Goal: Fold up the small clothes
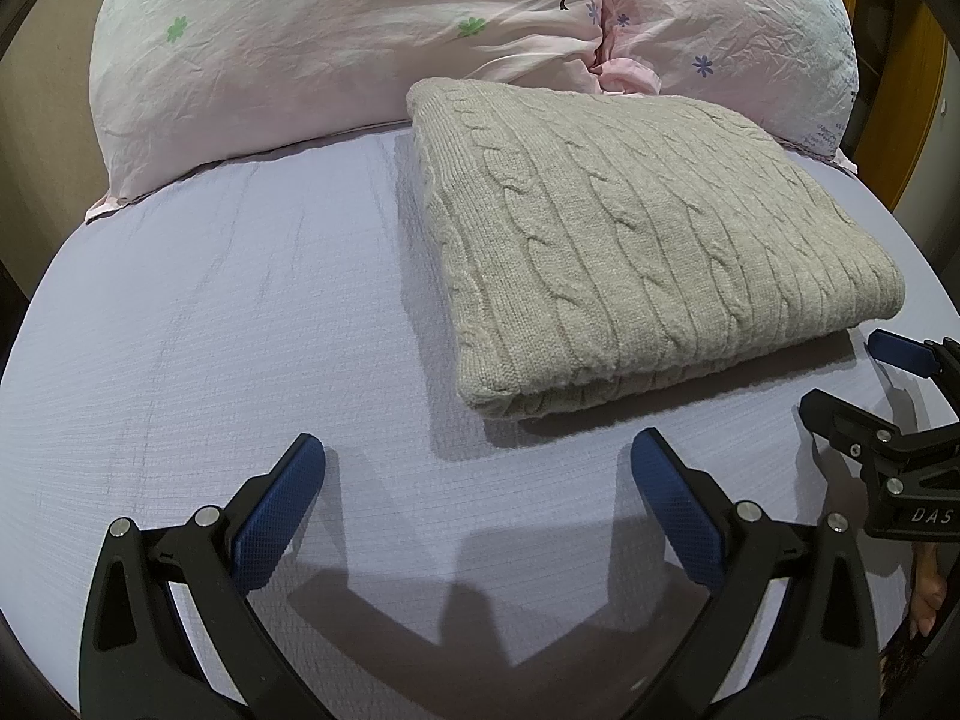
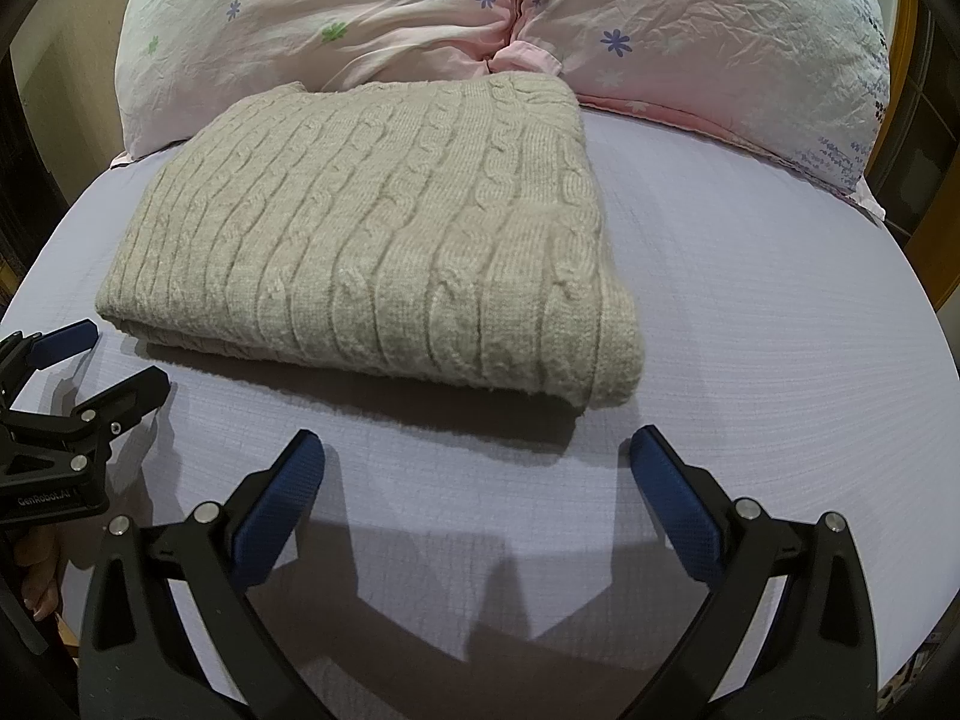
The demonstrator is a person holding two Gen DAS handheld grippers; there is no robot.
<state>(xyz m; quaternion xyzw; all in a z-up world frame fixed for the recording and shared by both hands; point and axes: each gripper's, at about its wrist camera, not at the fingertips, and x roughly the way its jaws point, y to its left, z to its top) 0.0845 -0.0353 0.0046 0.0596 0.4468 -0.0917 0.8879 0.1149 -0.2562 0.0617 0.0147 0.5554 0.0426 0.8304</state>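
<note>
We look low and close across the bed (image 1: 180, 360) from both wrists, side by side, sharing the folded sweater (image 1: 648, 240) and pillows (image 2: 690, 30)

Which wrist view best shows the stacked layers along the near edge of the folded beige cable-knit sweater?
The left wrist view: the folded beige cable-knit sweater turns its near corner to the camera, showing the layers one over the other. In the right wrist view the same sweater shows mostly its top, its near edge in shadow.
</note>
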